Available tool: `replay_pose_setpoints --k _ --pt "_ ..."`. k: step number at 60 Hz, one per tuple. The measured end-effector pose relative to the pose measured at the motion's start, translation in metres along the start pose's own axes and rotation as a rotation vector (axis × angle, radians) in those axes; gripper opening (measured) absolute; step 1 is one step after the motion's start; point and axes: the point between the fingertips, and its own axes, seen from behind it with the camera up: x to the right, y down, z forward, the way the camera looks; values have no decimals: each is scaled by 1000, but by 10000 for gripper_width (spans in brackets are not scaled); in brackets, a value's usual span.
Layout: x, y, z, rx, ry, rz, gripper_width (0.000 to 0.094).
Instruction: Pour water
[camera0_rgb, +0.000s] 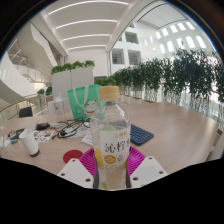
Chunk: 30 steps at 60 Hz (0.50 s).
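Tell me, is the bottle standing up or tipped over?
Standing up. The bottle is upright between the gripper fingers, its cap on top.

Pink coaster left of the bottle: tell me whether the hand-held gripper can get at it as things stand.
Probably not directly. The hand-held gripper appears shut on the plastic bottle, so its fingers are occupied. The pink coaster lies unobstructed on the table just left of them.

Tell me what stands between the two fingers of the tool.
In the gripper view, a clear plastic water bottle with a yellow cap stands between the tool fingers, both pink pads against its sides.
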Motion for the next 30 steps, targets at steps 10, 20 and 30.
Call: replay_pose_setpoints --k 10,20,30 --pt "-39 -111 1 86 66 -292 357" --pt "-138 -180 21 152 148 -951 356" --pt "-241 -167 40 143 167 -1675 357"
